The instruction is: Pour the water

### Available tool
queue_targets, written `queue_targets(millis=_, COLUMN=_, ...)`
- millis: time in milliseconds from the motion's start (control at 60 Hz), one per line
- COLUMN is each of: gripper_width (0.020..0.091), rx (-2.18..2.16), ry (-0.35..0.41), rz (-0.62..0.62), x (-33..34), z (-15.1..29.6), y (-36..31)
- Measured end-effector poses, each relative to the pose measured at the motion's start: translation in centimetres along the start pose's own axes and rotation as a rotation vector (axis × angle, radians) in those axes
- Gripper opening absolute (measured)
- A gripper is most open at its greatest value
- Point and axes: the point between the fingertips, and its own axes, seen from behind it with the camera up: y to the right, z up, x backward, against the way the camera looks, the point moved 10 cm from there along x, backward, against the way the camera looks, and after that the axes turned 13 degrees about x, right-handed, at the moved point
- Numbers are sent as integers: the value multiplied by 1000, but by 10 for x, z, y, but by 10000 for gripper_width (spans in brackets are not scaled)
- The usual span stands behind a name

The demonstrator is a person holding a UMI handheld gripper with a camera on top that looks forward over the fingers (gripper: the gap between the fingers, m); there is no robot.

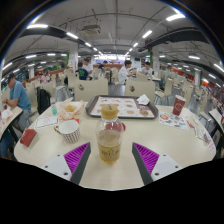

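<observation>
Spread wide, the claw (pixel 110 160) is held over the desk (pixel 150 135); a capped bottle (pixel 109 143) is seen upright between its fingers, a glass (pixel 109 112) at 12 o'clock beyond.

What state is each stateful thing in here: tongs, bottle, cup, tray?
tongs: open, fingers either side of the bottle, gaps showing
bottle: upright on the table, yellowish liquid inside, cap on
cup: upright beyond the bottle, contents unclear
tray: flat on the table behind the cup

Clear glossy plastic bottle (pixel 110 143) on a smooth, matt pale table (pixel 150 135); magenta ribbed pads (pixel 148 156).
</observation>
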Motion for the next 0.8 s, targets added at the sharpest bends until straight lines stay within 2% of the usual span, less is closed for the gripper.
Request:
queue_targets(millis=67, gripper_width=826, rx=11, ry=38, rz=-6, x=-25, z=5, y=-6)
queue_targets(millis=133, gripper_width=748, rx=3, ry=43, rz=-28, x=-43, z=5, y=-6)
queue_targets(millis=183, gripper_width=643, rx=-21, ry=50, rz=-43, x=-54, z=6, y=-5)
queue_targets(millis=217, gripper_width=514, rx=-35, ry=52, rz=-50, x=-59, z=5, y=-5)
queue_targets(millis=383, gripper_width=399, rx=-55, ry=57, rz=-96, x=-61, z=7, y=-6)
queue_targets(millis=467, gripper_width=399, rx=-49, ry=36, rz=-103, x=-57, z=13, y=-5)
queue_targets(millis=567, gripper_width=398, rx=34, ry=24, rz=-172, x=-48, z=31, y=4)
queue_targets(millis=800, gripper_width=396, rx=491, ry=-27, rz=-428, x=-40, z=102, y=32)
